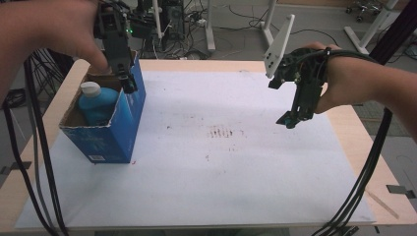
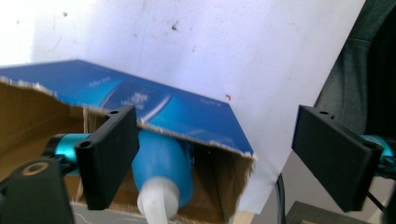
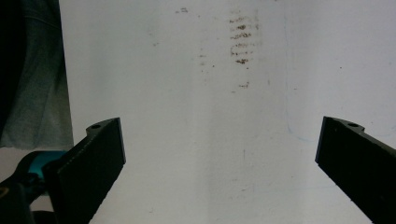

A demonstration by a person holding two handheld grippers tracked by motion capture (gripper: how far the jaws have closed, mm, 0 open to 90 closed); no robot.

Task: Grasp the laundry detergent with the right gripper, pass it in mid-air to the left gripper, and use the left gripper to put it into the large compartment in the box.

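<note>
A blue cardboard box (image 1: 120, 123) with a torn open top stands at the table's left. Inside it lies a blue bottle with a white cap (image 1: 96, 103), which the left gripper view shows too as the bottle (image 2: 161, 163) within the box (image 2: 154, 105). My left gripper (image 1: 127, 81) hovers at the box's far right rim, open; one jaw sits over the opening, the other outside the box. Over the sheet's right side, well above the surface, my right gripper (image 1: 290, 119) stands open with nothing between its jaws (image 3: 219, 158).
A white sheet (image 1: 211, 162) covers most of the wooden table (image 1: 388, 177), with brownish stains (image 1: 223, 132) at its middle. Cables hang along both table sides. Desk legs and wiring stand beyond the far edge.
</note>
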